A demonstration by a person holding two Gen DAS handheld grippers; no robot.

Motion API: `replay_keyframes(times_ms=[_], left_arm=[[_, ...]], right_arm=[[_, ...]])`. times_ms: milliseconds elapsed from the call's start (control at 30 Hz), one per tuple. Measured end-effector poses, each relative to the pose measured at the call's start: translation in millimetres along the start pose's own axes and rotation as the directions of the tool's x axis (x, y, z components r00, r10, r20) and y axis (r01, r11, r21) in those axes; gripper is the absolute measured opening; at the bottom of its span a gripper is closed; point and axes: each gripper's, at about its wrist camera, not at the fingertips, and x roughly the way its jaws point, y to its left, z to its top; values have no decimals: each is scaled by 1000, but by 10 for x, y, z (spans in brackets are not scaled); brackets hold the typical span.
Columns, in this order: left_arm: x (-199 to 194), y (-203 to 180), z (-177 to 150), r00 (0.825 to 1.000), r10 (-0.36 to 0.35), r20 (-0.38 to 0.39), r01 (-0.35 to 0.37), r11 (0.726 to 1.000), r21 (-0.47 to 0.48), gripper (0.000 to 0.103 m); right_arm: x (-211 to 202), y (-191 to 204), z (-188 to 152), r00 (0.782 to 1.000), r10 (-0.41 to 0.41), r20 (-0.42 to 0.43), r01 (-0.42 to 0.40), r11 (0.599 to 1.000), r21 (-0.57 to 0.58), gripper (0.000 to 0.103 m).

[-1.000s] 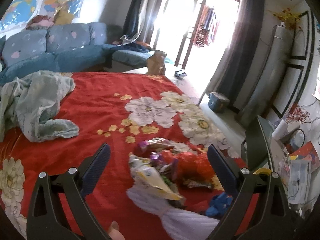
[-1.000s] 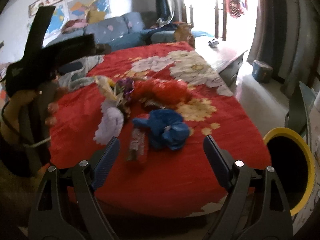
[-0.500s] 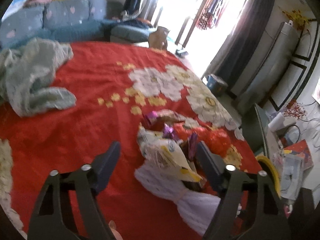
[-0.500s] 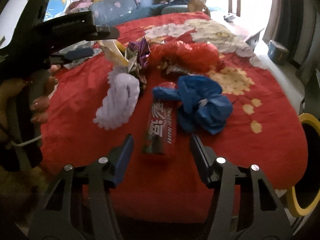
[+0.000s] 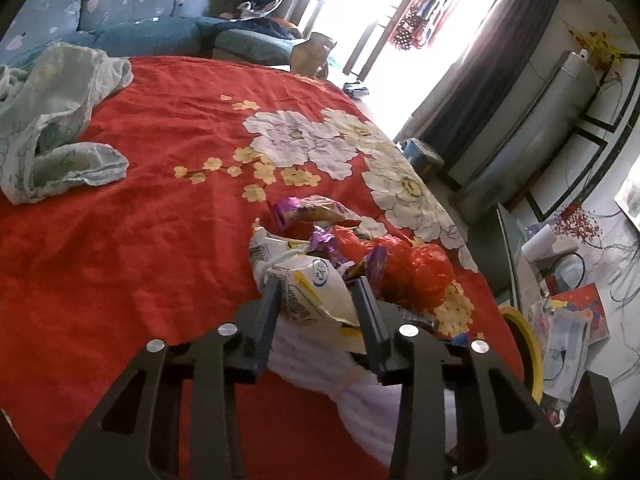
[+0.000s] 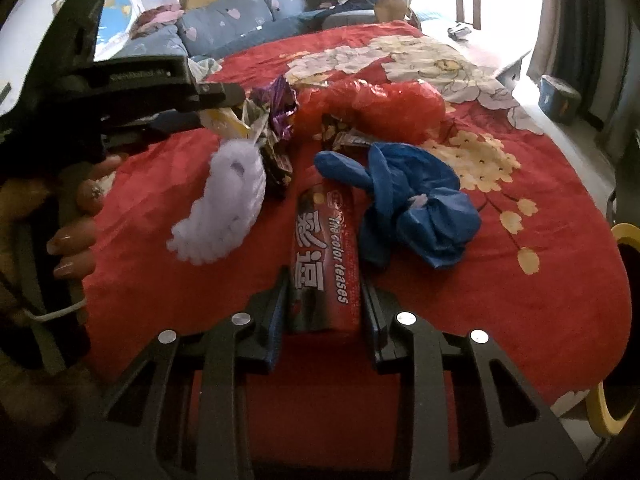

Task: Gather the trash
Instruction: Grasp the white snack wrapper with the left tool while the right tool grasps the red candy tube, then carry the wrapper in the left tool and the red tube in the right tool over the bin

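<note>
A heap of trash lies on the red flowered cloth (image 5: 120,240). My left gripper (image 5: 318,292) is closing, and its pads touch both sides of a white and yellow snack bag (image 5: 320,276) at the front of the heap. Under it lies a white foam net (image 5: 360,396). My right gripper (image 6: 325,284) is also closing, its pads against the sides of a red snack packet (image 6: 326,248) that lies flat on the cloth. A crumpled blue bag (image 6: 416,208) sits right of the packet, the foam net (image 6: 228,208) to its left. A hand holds the left gripper (image 6: 216,104).
A red plastic bag (image 5: 416,272) and purple wrappers (image 5: 288,210) lie behind the snack bag. A yellow-rimmed bin (image 6: 624,236) stands off the cloth's right edge. A pale green cloth (image 5: 52,120) lies far left. A blue sofa (image 5: 120,20) stands behind.
Both grippers have come down onto the heap and narrowed from wide open. The left now brackets the snack bag and the right brackets the red packet.
</note>
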Motion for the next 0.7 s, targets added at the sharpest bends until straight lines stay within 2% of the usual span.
replay_keyframes(times_ms=[200,700], left_arm=[[-166,-51,82,999,-16,51,15,1000,21,28],[-672,-296,240,982,-93,165,80,993,85,28]], right_arm=[[-236,25,54,998,19,60,-18,999,-28,25],[-650,-88,221,986,18,165,-16,1000,-14,25]])
